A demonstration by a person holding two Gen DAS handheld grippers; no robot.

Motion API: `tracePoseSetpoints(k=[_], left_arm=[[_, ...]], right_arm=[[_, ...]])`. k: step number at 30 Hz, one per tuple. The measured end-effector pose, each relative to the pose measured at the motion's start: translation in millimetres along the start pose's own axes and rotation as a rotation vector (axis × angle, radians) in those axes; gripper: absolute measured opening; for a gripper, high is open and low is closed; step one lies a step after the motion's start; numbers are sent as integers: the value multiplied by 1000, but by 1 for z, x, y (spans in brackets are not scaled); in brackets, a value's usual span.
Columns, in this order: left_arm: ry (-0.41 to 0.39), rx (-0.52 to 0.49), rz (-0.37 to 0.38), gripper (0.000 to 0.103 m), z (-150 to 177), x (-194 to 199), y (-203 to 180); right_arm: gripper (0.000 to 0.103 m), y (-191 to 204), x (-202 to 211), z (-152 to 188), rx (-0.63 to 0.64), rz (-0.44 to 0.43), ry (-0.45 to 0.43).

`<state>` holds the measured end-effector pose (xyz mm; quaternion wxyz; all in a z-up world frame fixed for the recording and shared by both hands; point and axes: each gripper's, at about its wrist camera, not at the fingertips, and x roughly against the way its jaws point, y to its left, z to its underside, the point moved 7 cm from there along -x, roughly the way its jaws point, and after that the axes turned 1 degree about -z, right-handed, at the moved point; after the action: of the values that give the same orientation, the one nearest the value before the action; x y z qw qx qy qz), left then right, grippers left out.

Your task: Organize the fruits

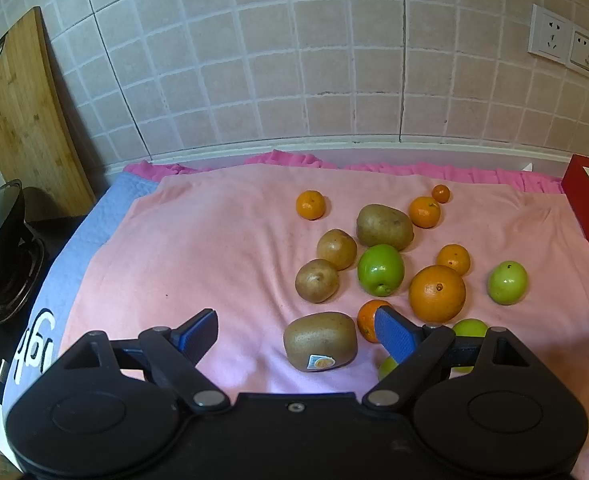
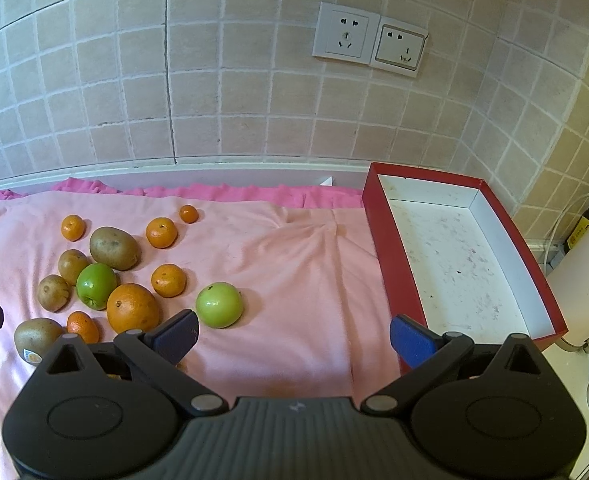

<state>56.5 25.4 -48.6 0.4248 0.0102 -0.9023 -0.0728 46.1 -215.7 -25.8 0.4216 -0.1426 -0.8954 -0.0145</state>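
Observation:
Several fruits lie on a pink cloth [image 1: 214, 248]: kiwis, green apples, a large orange [image 1: 436, 293] and small tangerines. My left gripper [image 1: 296, 334] is open and empty. A stickered kiwi [image 1: 320, 341] lies between its fingers, nearer the right one. My right gripper [image 2: 292, 336] is open and empty over bare cloth [image 2: 294, 272]. A green apple [image 2: 219, 305] lies just beyond its left finger. A red box [image 2: 390, 256] with a white inside stands empty to the right.
A tiled wall with two sockets [image 2: 368, 40] runs behind. A wooden cutting board [image 1: 18, 120] leans at far left above a black stove burner [image 1: 6, 256]. A white appliance [image 2: 586, 276] stands right of the box.

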Motion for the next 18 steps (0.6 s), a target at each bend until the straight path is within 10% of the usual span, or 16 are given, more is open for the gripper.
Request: tracePoseSetpoints(k=[18], left_arm=[[3, -2, 8, 101, -1, 0, -2]], right_arm=[[103, 1, -2, 0, 1, -5, 6]])
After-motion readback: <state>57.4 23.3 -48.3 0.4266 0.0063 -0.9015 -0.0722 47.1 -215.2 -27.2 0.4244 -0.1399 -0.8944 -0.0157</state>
